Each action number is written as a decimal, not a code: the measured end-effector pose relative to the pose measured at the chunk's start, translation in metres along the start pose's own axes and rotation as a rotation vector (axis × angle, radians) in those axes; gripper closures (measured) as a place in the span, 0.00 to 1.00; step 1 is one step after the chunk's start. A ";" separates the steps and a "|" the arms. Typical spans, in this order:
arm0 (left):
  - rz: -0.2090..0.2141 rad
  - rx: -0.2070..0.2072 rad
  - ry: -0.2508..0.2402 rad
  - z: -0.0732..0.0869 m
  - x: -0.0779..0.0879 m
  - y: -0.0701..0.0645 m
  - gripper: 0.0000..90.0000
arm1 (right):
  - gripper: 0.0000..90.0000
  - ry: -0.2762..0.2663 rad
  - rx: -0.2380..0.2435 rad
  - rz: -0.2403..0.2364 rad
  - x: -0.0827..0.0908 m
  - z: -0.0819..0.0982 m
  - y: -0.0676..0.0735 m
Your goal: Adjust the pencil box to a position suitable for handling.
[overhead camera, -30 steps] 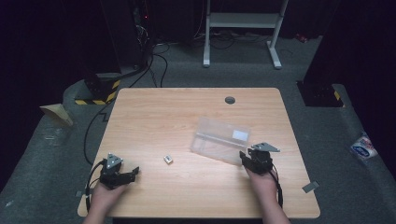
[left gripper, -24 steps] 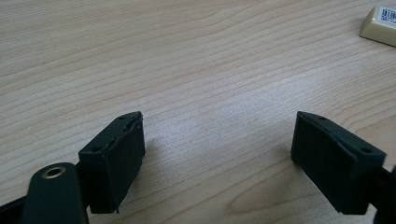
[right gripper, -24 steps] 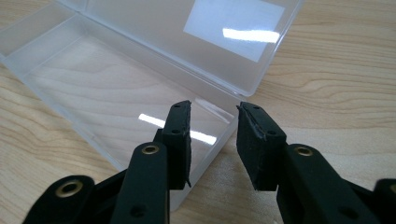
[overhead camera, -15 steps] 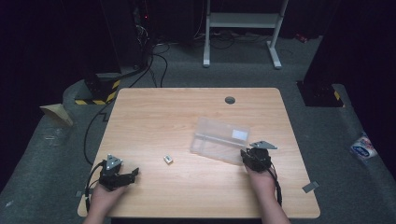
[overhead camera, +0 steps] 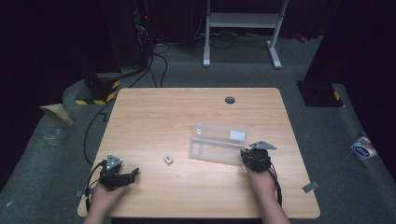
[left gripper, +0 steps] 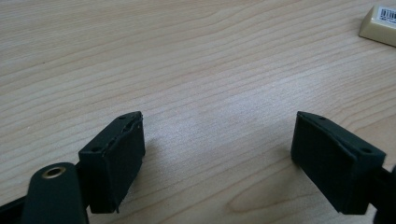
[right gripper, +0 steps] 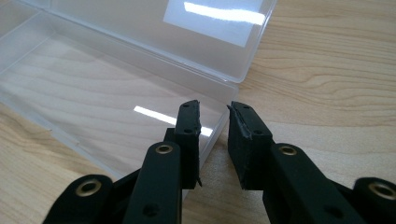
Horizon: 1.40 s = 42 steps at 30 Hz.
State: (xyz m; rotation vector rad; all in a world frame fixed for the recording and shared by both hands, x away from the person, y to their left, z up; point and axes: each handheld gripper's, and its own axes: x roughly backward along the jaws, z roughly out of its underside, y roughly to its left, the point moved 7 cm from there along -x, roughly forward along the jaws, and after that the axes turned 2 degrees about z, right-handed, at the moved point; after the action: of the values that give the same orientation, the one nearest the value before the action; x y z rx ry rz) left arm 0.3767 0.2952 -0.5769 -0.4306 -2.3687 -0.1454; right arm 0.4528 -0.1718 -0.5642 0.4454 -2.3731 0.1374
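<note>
A clear plastic box (overhead camera: 217, 142) lies open on the wooden table (overhead camera: 177, 112), its lid bearing a white label (right gripper: 219, 18). My right gripper (overhead camera: 247, 155) is at the box's right end. In the right gripper view its jaws (right gripper: 214, 109) straddle the short end wall of the box (right gripper: 116, 79), one inside and one outside; they have just been closing and now pinch that wall. My left gripper (overhead camera: 134, 173) rests at the table's front left, open, with bare wood between its jaws (left gripper: 219, 135). A small cream block (overhead camera: 167, 159) with a barcode (left gripper: 379, 19) lies between the two grippers.
A round dark grommet (overhead camera: 229, 100) sits near the table's far edge. Beyond the table are a white metal stand (overhead camera: 243, 28), cables and dark floor. Bare wood spreads across the left and far half of the table.
</note>
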 end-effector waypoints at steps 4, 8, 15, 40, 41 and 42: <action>0.000 -0.002 -0.002 -0.001 -0.001 0.000 0.20 | 0.82 0.006 0.009 -0.009 0.001 0.002 0.003; 0.002 -0.007 -0.002 -0.002 -0.002 0.001 0.20 | 0.82 0.005 0.015 -0.028 0.003 0.003 0.008; 0.002 -0.003 0.000 -0.004 -0.005 0.001 0.20 | 0.83 0.009 0.041 -0.044 0.006 0.007 0.017; 0.009 -0.004 -0.001 -0.008 -0.008 0.001 0.20 | 0.82 0.030 0.121 -0.092 0.013 0.017 0.049; 0.009 -0.002 -0.002 -0.008 -0.008 0.001 0.20 | 0.82 0.030 0.121 -0.092 0.014 0.018 0.050; 0.009 -0.002 -0.002 -0.008 -0.008 0.001 0.20 | 0.82 0.030 0.120 -0.093 0.014 0.018 0.050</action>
State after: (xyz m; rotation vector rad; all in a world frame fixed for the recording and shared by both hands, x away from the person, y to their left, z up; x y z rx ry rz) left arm 0.3877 0.2923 -0.5769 -0.4422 -2.3685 -0.1435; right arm 0.4142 -0.1330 -0.5667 0.6058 -2.3176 0.2432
